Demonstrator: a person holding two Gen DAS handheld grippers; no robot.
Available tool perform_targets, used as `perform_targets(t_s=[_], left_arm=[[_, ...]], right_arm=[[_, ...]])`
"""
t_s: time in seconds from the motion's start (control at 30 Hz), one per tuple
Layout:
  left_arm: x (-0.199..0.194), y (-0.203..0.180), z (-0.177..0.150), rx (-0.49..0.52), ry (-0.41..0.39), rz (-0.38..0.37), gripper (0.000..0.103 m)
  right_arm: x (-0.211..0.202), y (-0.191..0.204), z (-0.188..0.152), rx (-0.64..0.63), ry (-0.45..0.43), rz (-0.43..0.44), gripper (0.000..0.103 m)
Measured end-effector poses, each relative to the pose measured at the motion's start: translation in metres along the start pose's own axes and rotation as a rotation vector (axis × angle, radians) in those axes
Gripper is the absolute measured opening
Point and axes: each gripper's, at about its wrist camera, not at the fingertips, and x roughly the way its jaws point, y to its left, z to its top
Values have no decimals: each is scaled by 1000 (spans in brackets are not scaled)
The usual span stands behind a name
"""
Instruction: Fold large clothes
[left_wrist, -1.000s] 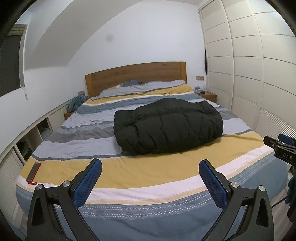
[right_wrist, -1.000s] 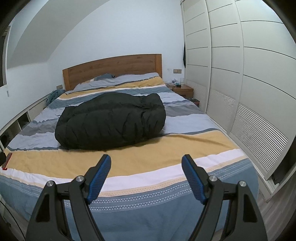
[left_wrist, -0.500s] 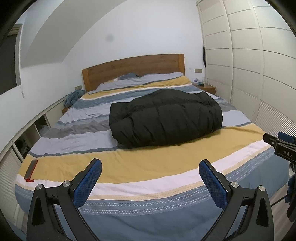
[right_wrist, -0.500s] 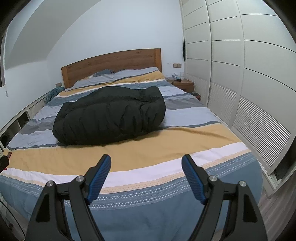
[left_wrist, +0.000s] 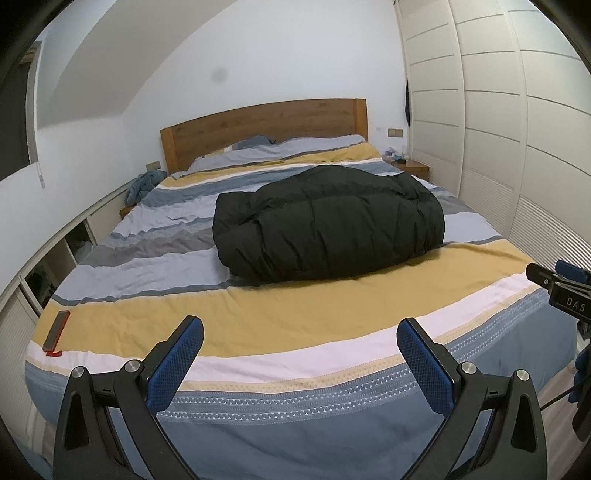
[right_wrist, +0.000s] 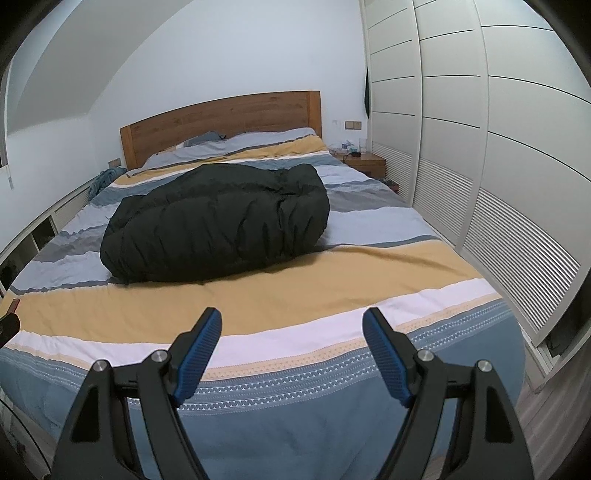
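A bulky black puffer garment (left_wrist: 328, 225) (right_wrist: 218, 225) lies bundled in the middle of a bed with a striped cover (left_wrist: 258, 325) (right_wrist: 280, 295). My left gripper (left_wrist: 300, 325) hangs open over the foot edge of the bed, well short of the garment, with nothing between its blue pads. My right gripper (right_wrist: 292, 315) is also open and empty, over the same foot edge. The tip of the right gripper (left_wrist: 557, 288) shows at the right edge of the left wrist view.
A red-edged phone (left_wrist: 56, 330) lies on the bed's near left corner. A wooden headboard (left_wrist: 266, 125) and pillows stand at the far end. White wardrobe doors (right_wrist: 480, 155) line the right side, with a nightstand (right_wrist: 364, 160) beyond. Low shelving (left_wrist: 55, 258) runs along the left wall.
Both views have tilted down slightly and the bed and garment now look a little closer. Both grippers stay open and empty.
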Motion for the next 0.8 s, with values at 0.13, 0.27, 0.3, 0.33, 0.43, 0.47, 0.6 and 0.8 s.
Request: perform_targets(t_s=[0.13,0.27,0.3,0.33,0.43,0.47,0.6,0.8], left_arm=[[2,1,-1,-4,6,-2,103],[4,2,-3,-11,13,-6,103],[4,1,-3,-13,14,-6,103],[4,1,-4,-14,17,-8,103],[7,3,-5,-21,23,-12,103],[7,3,-6,-24,25,-13,103],[11,5,-7,-35,33,-18,102],[16,3,-9,-41,46,-18,102]], right_arm=[[2,1,0,-6,1,-6,78],[3,1,0,-10,2,-10,78],[4,1,-1,-12,2,-11,78],[5,1,-1,-13,2,-12,78],[7,2,-2,-22,5,-16,78],[7,2,-2,-25,5,-17,78],[8,3,-3,-38,5,-24,78],[9,2,-4,-49,6,-31,78]])
